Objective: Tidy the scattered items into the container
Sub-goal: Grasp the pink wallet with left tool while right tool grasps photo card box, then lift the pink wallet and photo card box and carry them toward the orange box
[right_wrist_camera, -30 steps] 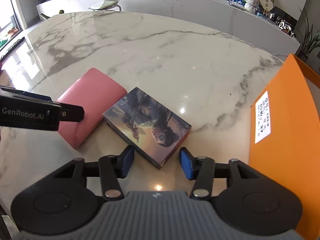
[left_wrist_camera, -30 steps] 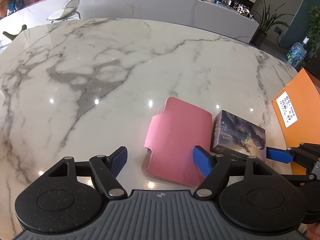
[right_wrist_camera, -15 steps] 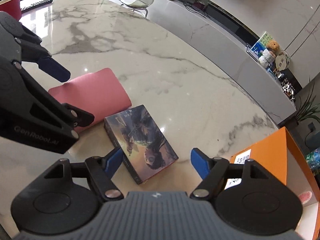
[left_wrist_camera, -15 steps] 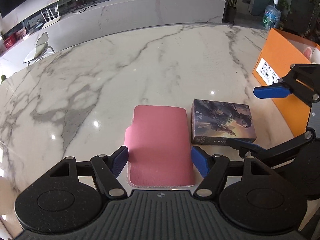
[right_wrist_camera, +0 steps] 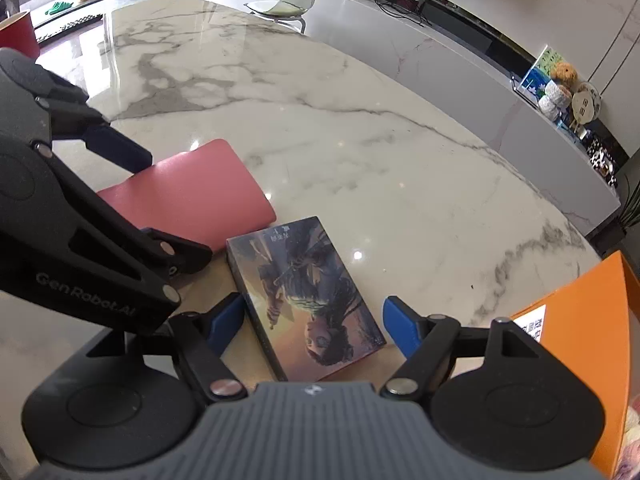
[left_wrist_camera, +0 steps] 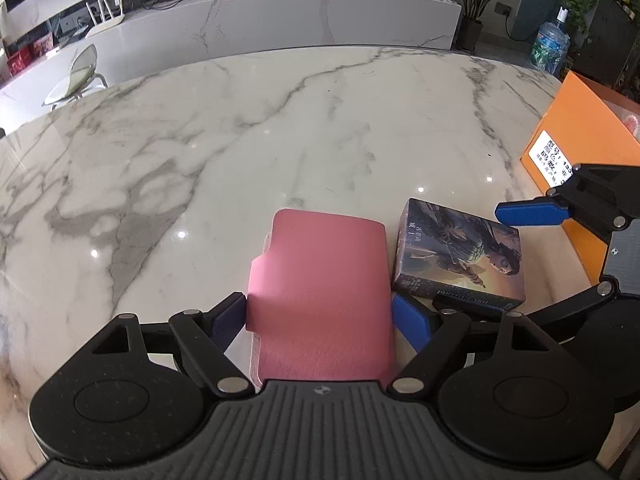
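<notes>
- Left wrist view only: the pink case (left_wrist_camera: 320, 292) seen full length, its flap edge on the left side; also a water bottle (left_wrist_camera: 550, 46) and potted plant (left_wrist_camera: 476, 0) at the room's edge.
- Right wrist view only: inside corner of the orange box (right_wrist_camera: 580, 344), a red pot (right_wrist_camera: 16, 36) at far left, a plush toy (right_wrist_camera: 564, 74) on the far counter.
- Left gripper (left_wrist_camera: 320, 320): fingers apart and opening, the pink case lying between them, its sides just at the blue fingertips (left_wrist_camera: 412, 326); no squeeze can be seen.
- Right gripper (right_wrist_camera: 314, 320): fingers apart, the illustrated box (right_wrist_camera: 304, 296) between them, a clear gap at the right finger.
- Pink case: flat, long axis running straight away from the left fingers.
- Illustrated box: flat, just beside the case; long axis slanting away up-left from the right fingers, printed figure's head nearest them.
- Orange box: right of the right fingers, white label facing them.
- Surface (left_wrist_camera: 240, 140): glossy white marble, grey veins; long pale counter (left_wrist_camera: 280, 12) and a chair (left_wrist_camera: 80, 76) beyond.
</notes>
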A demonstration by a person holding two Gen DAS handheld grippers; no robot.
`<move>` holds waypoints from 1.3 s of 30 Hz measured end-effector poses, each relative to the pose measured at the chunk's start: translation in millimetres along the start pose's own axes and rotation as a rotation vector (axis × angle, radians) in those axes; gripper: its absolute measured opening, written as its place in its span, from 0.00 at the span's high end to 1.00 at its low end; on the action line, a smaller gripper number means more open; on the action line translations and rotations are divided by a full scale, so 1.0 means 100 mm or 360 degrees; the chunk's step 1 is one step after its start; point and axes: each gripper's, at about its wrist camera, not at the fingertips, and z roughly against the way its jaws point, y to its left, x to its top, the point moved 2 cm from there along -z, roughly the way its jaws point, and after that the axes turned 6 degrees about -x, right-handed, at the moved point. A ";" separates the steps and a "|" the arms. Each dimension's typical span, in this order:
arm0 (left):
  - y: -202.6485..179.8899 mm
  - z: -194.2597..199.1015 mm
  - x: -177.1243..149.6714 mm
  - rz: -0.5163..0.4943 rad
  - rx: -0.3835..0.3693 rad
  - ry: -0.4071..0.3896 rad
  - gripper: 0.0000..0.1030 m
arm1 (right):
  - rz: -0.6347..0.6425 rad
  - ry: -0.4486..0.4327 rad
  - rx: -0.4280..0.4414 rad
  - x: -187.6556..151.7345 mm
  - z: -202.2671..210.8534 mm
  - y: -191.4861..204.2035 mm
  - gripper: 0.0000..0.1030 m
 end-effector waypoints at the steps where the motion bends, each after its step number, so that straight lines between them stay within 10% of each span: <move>1: 0.02 -0.01 0.00 0.0022 -0.0012 0.0004 0.09 | -0.0040 0.0014 0.0017 -0.01 -0.01 -0.03 0.25; 39: -0.61 0.72 -0.53 0.0004 0.0136 -0.0078 0.10 | -0.0458 0.0059 -0.0059 -0.68 0.97 0.05 0.37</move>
